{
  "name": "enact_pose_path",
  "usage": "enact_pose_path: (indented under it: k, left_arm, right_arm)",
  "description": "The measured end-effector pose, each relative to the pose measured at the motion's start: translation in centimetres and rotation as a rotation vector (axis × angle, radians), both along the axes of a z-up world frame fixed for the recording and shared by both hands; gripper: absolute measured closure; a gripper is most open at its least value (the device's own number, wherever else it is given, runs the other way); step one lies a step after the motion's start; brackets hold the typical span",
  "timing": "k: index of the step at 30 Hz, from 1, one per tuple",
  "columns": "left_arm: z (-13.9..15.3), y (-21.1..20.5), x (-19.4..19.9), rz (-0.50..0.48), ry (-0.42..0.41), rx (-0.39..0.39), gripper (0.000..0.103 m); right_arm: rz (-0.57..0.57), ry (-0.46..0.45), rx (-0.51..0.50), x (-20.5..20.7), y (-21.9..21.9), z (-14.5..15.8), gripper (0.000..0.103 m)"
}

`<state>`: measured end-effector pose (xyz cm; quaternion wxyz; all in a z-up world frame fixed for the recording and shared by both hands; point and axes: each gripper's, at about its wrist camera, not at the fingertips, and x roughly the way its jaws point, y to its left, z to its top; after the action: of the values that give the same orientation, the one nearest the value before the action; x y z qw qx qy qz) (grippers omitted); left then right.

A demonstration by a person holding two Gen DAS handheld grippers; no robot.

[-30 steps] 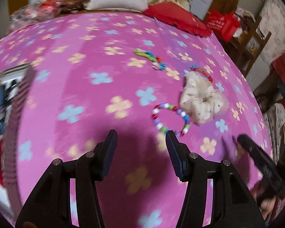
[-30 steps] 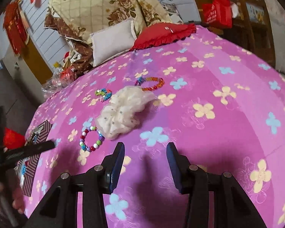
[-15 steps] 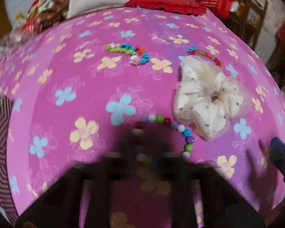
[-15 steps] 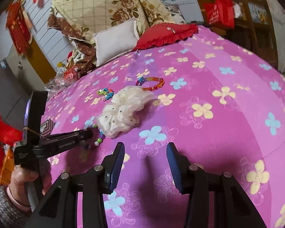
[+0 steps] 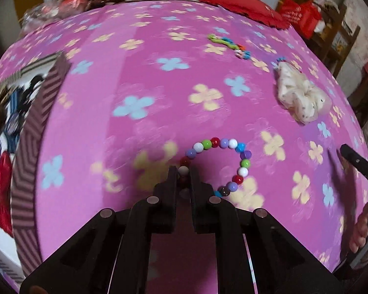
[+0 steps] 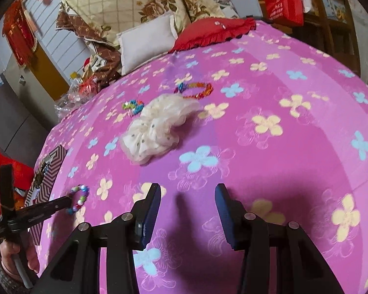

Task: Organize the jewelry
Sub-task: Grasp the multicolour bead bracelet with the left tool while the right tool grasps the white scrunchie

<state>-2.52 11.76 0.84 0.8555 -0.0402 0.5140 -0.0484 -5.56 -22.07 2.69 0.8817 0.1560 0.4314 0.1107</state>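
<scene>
now the left gripper (image 5: 184, 171) is pinched nearly closed on the beaded bracelet (image 5: 223, 164), its two black fingers (image 5: 172, 183) clamping the beads at the bracelet's near-left side while the rest of the loop of white, green, red, purple and blue beads lies out to the right on the pink flowered bedspread (image 5: 139, 73). left of the bracelet, at the bedspread's edge, sits the striped jewelry box (image 5: 34, 132) with a red bow and other pieces inside. beyond the bracelet to the right lies a white dotted scrunchie (image 5: 301, 95), and past that a small multicoloured bead bracelet (image 5: 230, 44). the right gripper (image 6: 187, 210) hovers over bare bedspread with its jaws partly apart and nothing between them. in its view the scrunchie (image 6: 157, 127) lies beyond it, with a rainbow bracelet (image 6: 196, 89) just behind the scrunchie.
</scene>
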Motion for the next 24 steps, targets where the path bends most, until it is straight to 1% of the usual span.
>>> enact_pose_path:
  k: [3, 5, 7, 10, 13, 15, 16, 18, 20, 21, 22, 23, 24]
  left_arm:
    - [-0.1, 0.4, -0.2, 0.010, -0.003, -0.020, 0.095]
    - [-0.1, 0.1, 0.1, 0.012, -0.009, -0.018, 0.094]
    - [-0.1, -0.1, 0.2, 0.006, -0.019, -0.022, 0.093]
    - [-0.1, 0.0, 0.6, -0.012, -0.029, -0.036, 0.087]
    - [0.0, -0.2, 1.1, -0.038, -0.036, -0.069, 0.071]
    - [0.0, -0.5, 1.1, -0.056, -0.043, -0.099, 0.052]
    - [0.0, -0.7, 1.0, -0.061, -0.051, -0.102, 0.050]
    - [0.0, -1.2, 0.8, -0.064, -0.067, -0.077, 0.050]
    - [0.0, -1.2, 0.6, -0.071, -0.076, -0.074, 0.051]
    - [0.0, -1.1, 0.5, -0.069, -0.076, -0.078, 0.063]
    - [0.0, -0.8, 0.5, -0.062, -0.072, -0.078, 0.078]
    - [-0.2, -0.5, 0.6, -0.063, -0.049, -0.091, 0.095]
    - [-0.2, -0.1, 0.6, -0.063, -0.046, -0.119, 0.095]
  right_arm:
    - [-0.004, -0.005, -0.015, -0.4, 0.4, -0.3, 0.059]
    - [-0.017, -0.004, -0.016, -0.9, 0.4, -0.3, 0.059]
    - [-0.035, -0.003, -0.008, -1.3, 0.3, -0.3, 0.059]
    - [-0.022, 0.002, -0.058, -1.1, 1.3, 0.4, 0.059]
    - [-0.010, -0.016, -0.087, -0.1, 2.2, 1.8, 0.059]
    - [-0.007, -0.013, -0.086, 1.3, 2.7, 2.7, 0.059]
    - [-0.011, -0.006, -0.079, 2.1, 2.8, 2.8, 0.059]
    - [-0.025, 0.019, -0.054, 4.3, 3.0, 2.8, 0.059]
    - [-0.049, 0.063, -0.030, 6.7, 3.0, 2.1, 0.059]
    - [-0.060, 0.080, -0.015, 7.6, 3.0, 1.8, 0.059]
    - [-0.070, 0.097, 0.003, 8.4, 3.0, 1.4, 0.059]
    - [-0.080, 0.117, 0.023, 9.2, 3.0, 0.9, 0.059]
    - [-0.090, 0.134, 0.044, 10.0, 3.1, 0.4, 0.059]
